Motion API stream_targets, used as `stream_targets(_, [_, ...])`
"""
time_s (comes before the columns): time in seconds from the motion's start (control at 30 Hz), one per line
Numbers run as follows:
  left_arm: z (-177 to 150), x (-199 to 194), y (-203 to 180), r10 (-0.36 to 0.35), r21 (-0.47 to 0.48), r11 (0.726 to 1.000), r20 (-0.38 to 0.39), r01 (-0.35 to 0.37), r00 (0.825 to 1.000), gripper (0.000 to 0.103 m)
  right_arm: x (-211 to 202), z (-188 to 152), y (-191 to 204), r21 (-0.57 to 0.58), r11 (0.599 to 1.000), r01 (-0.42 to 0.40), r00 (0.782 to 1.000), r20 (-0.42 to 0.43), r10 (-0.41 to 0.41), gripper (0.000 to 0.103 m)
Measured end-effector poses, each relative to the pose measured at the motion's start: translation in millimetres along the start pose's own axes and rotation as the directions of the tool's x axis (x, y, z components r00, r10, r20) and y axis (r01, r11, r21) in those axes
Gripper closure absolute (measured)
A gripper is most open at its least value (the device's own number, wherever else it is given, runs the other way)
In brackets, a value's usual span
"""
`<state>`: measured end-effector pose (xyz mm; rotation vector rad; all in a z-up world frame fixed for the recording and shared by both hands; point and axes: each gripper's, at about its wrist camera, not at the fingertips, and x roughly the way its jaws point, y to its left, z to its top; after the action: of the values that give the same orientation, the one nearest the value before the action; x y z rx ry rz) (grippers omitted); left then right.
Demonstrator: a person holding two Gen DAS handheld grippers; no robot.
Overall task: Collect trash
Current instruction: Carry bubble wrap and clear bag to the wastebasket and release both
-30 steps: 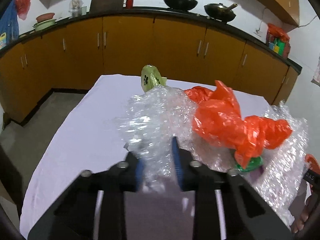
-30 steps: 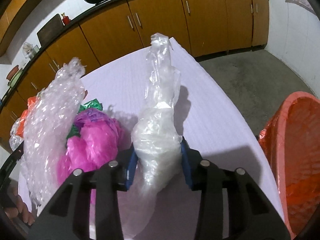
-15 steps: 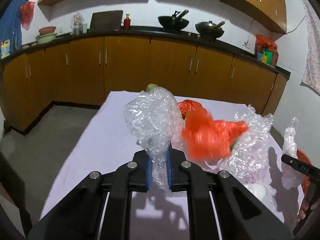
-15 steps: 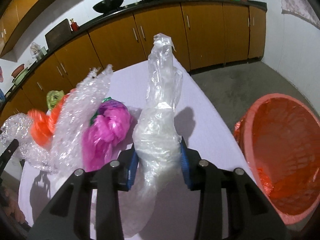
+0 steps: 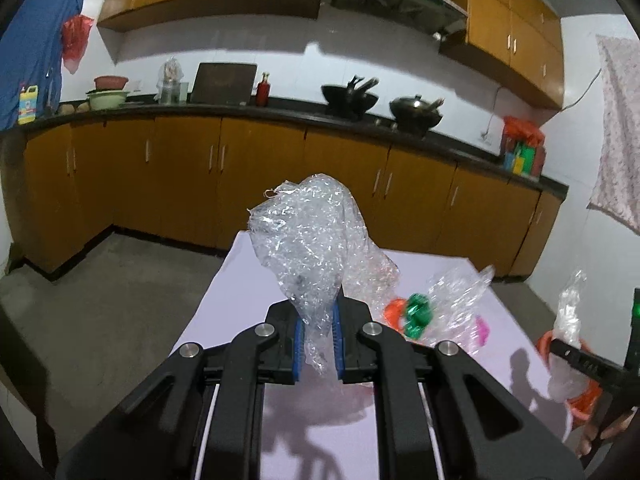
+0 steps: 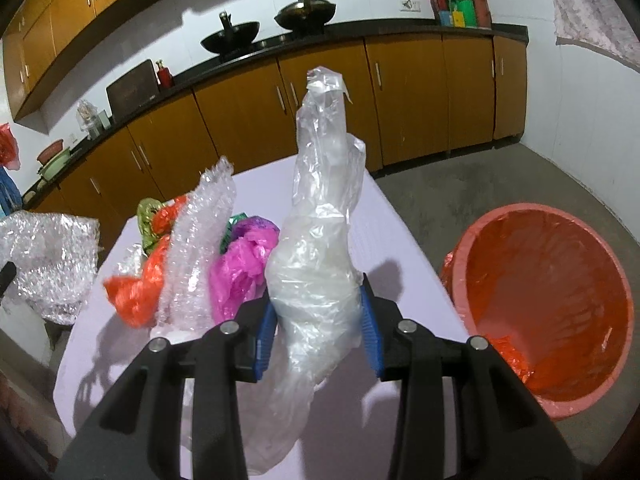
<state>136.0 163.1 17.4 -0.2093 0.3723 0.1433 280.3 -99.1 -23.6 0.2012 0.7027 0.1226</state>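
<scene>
Left gripper (image 5: 317,334): blue pads closed down tight on a crumpled wad of bubble wrap (image 5: 310,236); the jaws have just been closing on it; the wad stands up above the fingers, clear of the table (image 5: 224,292)
Right gripper (image 6: 318,330): jaws partly apart, pressed on both sides of a clear plastic bag (image 6: 320,240); the bag rises tall above the pads and hangs loose below them
Table: covered in pale lilac cloth; kitchen cabinets behind it
Remaining trash: an orange bag (image 6: 138,280), a strip of bubble wrap (image 6: 200,248), a pink bag (image 6: 240,264) and a green wrapper (image 6: 146,220) lie bunched together on the table, left of the right gripper
Bin (image 6: 548,300): round, salmon-coloured, lined with an orange bag; on the floor just beside the table's right edge; mouth facing up
Writing: a yellow bottle (image 5: 28,104) on the counter carries a label, too small to read; coloured boxes (image 5: 520,156) at the counter's far right, print illegible
Person: fingertips (image 5: 600,436) show at the lower right of the left wrist view
</scene>
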Motion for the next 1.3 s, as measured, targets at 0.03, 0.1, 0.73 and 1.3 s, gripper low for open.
stream_targets(0.03, [2,-4,-4,-0.013,-0.004,1.000,0.009,0.013,1.000,0.092,-4,1,-1,0.001,1.000,0.000,1.000,0.006,0.000,0.066])
stream_targets(0.1, [5,-9,-12,-0.039,-0.003,0.999,0.020,0.039,0.999,0.092,-14,1,-8,0.001,1.000,0.003,1.000,0.026,-0.003,0.066])
stream_targets(0.73, [-14,-8,-129,-0.287,0.080,0.954,-0.024,0.288,0.958,0.092,-85,1,-80,0.020,0.984,0.179,0.974,0.138,-0.180,0.066])
stream_targets(1.3, [-48,7,-232,-0.447,0.104,0.880,-0.144,0.463,0.883,0.092,-93,-6,-159,0.123,0.951,0.285,0.947,0.116,-0.299,0.065])
